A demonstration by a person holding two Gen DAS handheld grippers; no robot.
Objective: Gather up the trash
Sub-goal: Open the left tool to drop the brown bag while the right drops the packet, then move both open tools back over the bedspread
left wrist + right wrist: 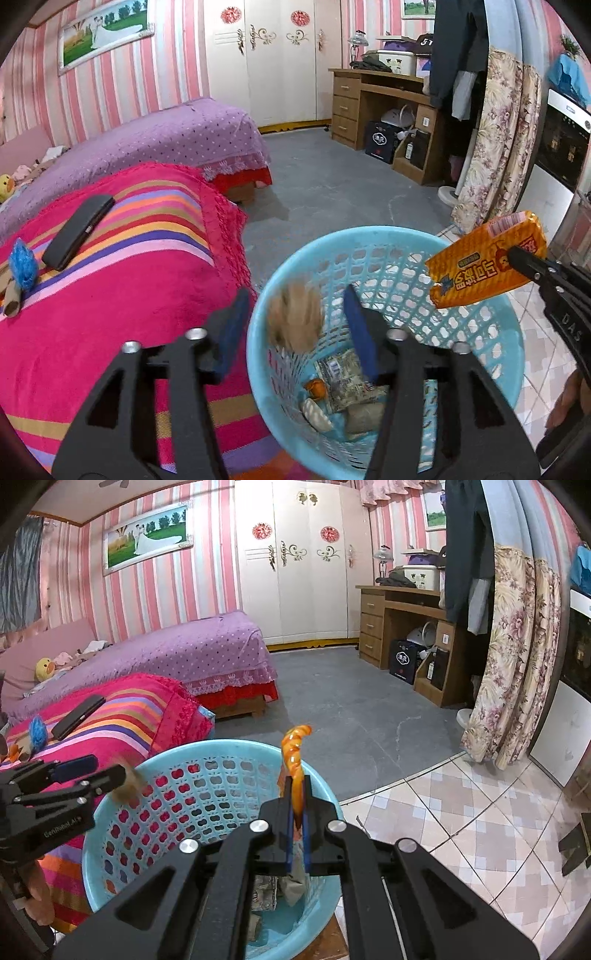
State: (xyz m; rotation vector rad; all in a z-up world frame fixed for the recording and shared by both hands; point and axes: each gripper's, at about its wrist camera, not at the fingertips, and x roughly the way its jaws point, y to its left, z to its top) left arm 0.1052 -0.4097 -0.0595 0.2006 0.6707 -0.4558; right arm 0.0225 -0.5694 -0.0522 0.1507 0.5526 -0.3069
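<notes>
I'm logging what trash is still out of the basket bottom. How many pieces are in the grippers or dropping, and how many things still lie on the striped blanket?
Held in right gripper: 1, orange wrapper
Dropping into blue basket: 1, blurred tan clump
On striped blanket: 3, black case, blue tuft, cardboard tube
Total: 5

The walls [177,590] are papered in pink and white vertical stripes, and a framed landscape picture [147,541] is hung above a bed [207,653] covered in a purple dotted spread. A cream wardrobe [295,565] with scroll ornaments is set against the far wall, with a wooden desk [391,627] with drawers placed beside it. The floor is laid with grey carpet [351,709] meeting patterned tiles [461,812], and a floral curtain [517,657] is hung at the right.
</notes>
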